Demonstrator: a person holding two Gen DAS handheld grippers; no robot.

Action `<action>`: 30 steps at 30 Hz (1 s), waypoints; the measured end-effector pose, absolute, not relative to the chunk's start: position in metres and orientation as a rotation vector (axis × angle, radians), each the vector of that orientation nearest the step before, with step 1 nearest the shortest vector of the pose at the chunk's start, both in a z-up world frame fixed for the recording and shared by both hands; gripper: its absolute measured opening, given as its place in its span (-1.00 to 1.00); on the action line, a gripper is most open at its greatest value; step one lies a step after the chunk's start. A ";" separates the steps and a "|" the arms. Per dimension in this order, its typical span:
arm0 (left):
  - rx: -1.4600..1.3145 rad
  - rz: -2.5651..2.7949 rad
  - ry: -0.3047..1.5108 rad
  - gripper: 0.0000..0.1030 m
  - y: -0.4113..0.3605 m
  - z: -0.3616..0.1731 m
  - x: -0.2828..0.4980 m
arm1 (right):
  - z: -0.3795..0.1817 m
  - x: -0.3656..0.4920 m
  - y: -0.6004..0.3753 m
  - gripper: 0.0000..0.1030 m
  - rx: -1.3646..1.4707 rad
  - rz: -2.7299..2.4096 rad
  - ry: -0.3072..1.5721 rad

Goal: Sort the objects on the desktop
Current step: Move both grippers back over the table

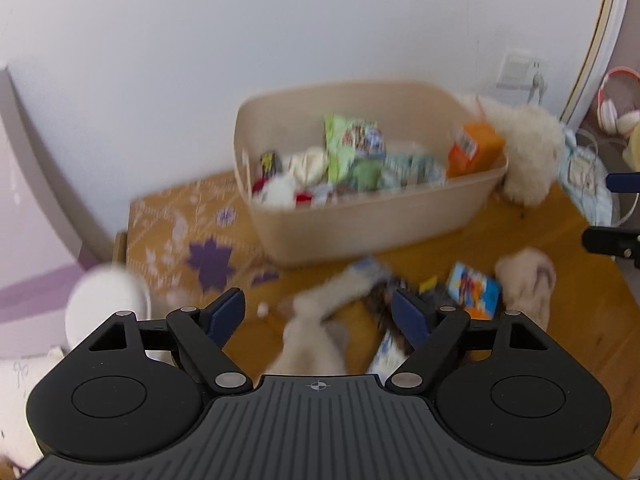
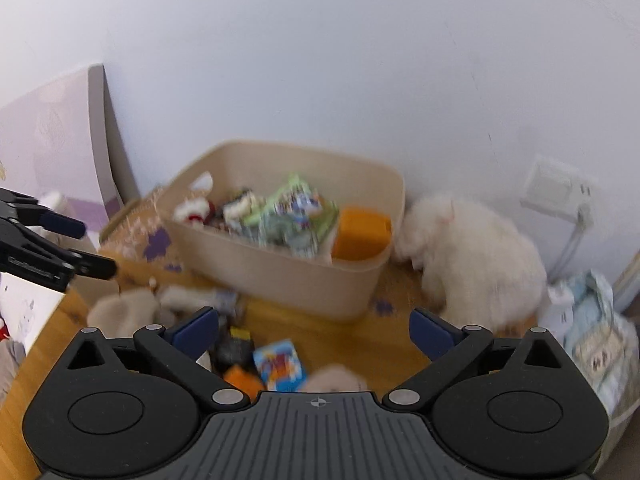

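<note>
Beige bin sits nearly full; with both our jaws wide and empty, a careless drop could spill packets onto the tabletop.

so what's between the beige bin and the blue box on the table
Bare wooden table lies between the bin and the blue box in the right wrist view; the clutter sits off to the left.

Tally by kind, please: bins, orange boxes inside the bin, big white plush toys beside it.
Bin: 1
Orange box: 1
White plush toy: 1
Total: 3
</note>
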State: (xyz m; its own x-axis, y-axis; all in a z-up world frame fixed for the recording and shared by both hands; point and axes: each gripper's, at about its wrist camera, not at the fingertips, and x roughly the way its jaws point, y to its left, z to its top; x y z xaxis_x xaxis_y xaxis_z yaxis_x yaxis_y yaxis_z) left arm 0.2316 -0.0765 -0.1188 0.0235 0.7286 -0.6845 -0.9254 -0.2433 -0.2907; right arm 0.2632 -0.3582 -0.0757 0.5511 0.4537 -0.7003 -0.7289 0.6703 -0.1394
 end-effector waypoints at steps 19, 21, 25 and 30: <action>-0.980 1.591 0.502 0.59 -0.094 -0.192 0.247 | -0.156 0.255 -0.398 1.00 -0.483 0.622 0.849; -0.983 1.594 0.506 0.59 -0.090 -0.195 0.247 | -0.160 0.257 -0.394 1.00 -0.491 0.616 0.852; -0.995 1.595 0.519 0.59 -0.079 -0.201 0.245 | -0.169 0.263 -0.385 1.00 -0.537 0.611 0.846; -1.016 1.573 0.520 0.59 -0.064 -0.208 0.244 | -0.177 0.273 -0.374 1.00 -0.594 0.623 0.846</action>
